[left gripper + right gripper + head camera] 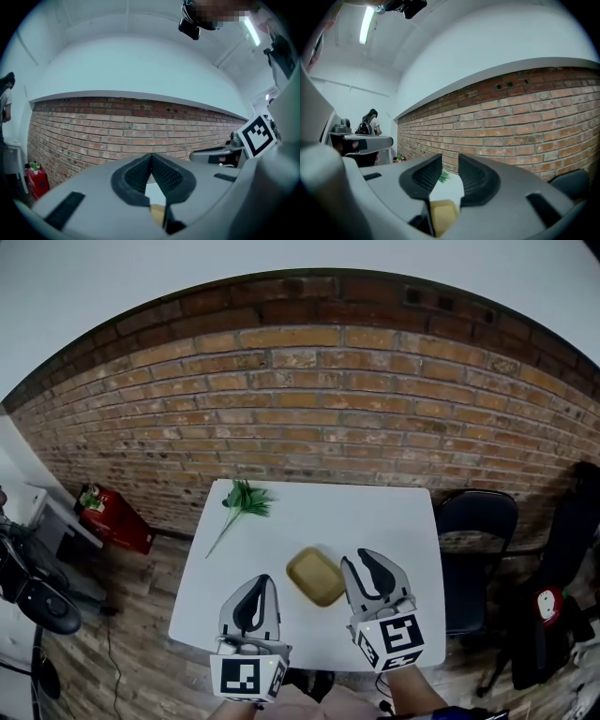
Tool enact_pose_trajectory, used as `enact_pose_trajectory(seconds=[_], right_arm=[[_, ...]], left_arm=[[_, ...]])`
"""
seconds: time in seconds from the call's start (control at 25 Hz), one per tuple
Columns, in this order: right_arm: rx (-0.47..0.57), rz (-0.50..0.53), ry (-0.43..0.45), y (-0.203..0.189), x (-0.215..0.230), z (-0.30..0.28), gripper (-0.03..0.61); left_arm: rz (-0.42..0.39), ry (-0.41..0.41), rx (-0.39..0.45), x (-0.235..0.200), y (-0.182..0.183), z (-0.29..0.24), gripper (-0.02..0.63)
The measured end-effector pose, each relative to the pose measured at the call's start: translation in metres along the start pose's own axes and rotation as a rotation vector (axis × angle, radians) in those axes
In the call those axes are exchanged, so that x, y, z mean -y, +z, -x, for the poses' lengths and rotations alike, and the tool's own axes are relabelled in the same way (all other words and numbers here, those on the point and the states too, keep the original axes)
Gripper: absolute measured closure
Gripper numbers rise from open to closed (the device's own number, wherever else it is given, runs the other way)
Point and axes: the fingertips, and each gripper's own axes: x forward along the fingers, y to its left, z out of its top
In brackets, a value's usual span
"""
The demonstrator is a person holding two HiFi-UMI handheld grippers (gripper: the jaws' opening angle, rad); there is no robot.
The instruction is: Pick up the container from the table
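A shallow tan container (316,576) lies on the white table (375,521), near its front edge. It sits between my two grippers, and neither one touches it. My left gripper (260,583) hovers just left of it, its jaws shut tip to tip with nothing in them. My right gripper (366,559) hovers just right of it, jaws open with a clear gap. In the left gripper view the container (158,213) shows below the closed left gripper (151,157). In the right gripper view the container (443,211) lies low beneath the right gripper (450,164).
A green plant sprig (246,500) lies at the table's far left corner. A brick wall (319,399) stands close behind the table. A black chair (476,521) is at the table's right side. A red object (114,517) sits on the floor at the left.
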Motion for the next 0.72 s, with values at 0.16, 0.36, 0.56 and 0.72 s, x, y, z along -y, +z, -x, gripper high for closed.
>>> enact_pose_trajectory(seconds=[0.16, 0.36, 0.56, 0.72], right_arm=[[-0.012, 0.01, 0.013, -0.001, -0.001, -0.016, 0.466], [-0.055, -0.007, 0.008, -0.017, 0.003, -0.039, 0.465], [-0.13, -0.038, -0.004, -0.046, 0.009, -0.058, 0.462], [-0.203, -0.059, -0.015, -0.076, 0.013, -0.07, 0.457]], left_arm=[[0.017, 0.018, -0.005, -0.013, -0.004, -0.009, 0.606], [0.03, 0.013, -0.027, -0.028, -0.017, -0.029, 0.606], [0.054, -0.01, -0.082, -0.038, -0.04, -0.048, 0.606], [0.064, -0.038, -0.124, -0.042, -0.058, -0.065, 0.606]])
